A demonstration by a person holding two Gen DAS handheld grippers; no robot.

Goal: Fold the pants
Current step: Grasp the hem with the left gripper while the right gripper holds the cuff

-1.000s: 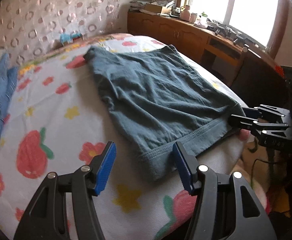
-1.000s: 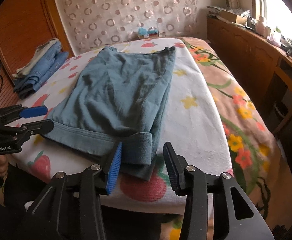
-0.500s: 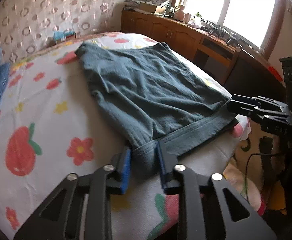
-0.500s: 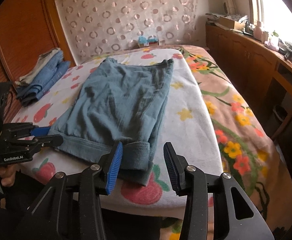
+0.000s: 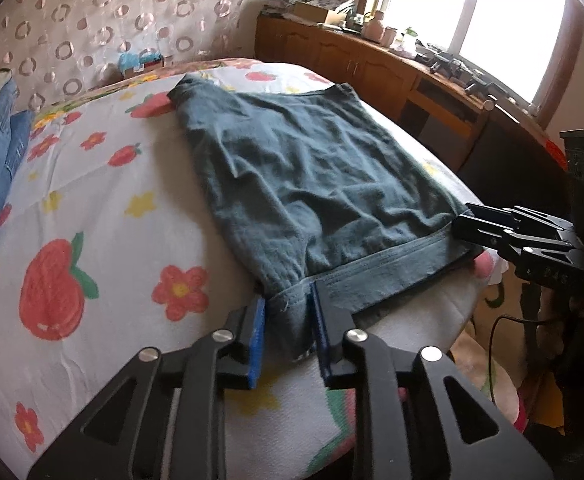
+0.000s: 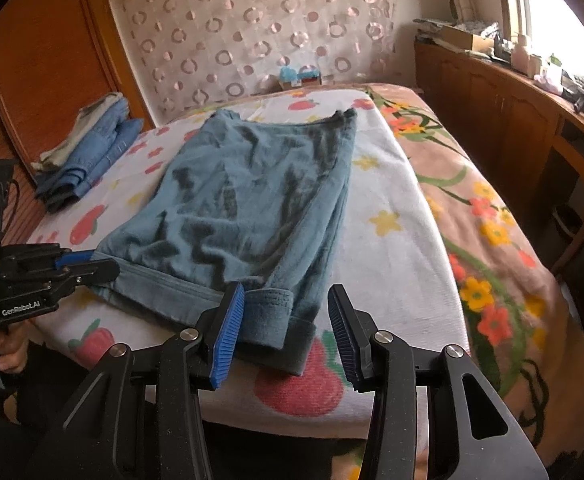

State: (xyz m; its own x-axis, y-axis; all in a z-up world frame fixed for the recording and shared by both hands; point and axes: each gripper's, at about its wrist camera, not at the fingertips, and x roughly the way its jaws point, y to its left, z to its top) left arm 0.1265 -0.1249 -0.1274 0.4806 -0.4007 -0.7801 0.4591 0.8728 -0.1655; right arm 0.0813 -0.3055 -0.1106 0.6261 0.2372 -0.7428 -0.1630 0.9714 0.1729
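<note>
Clearly, in the left wrist view, the left gripper (image 5: 287, 320) straddles one near corner of the pants (image 5: 312, 184), which lie spread flat near the bed's (image 5: 91, 216) near edge, waistband toward the person. Its jaws are opening slightly, yet the bunched waistband corner sits between the blue pads and looks pinched, likely so the corner can be lifted for the fold. The cloth is soft, dull teal knit, lightly wrinkled, with a stitched waistband (image 5: 388, 268) running along the bed's near edge. At the right of this view, the right gripper (image 5: 472, 226) reaches the other waistband corner.

Over in the right wrist view, the right gripper (image 6: 287, 320) stands partly open, its ribbed pads either side of a thick folded-over hem corner without visibly pressing it; I judge it is poised to clamp so both corners rise together. The pants (image 6: 259, 184) stretch away toward the patterned headboard (image 6: 251, 32). Folded jeans (image 6: 95, 148) are stacked at the far left edge, well apart. The left gripper (image 6: 87, 264) shows at the left, on the waistband's other end, held by a hand (image 6: 7, 352).
</note>
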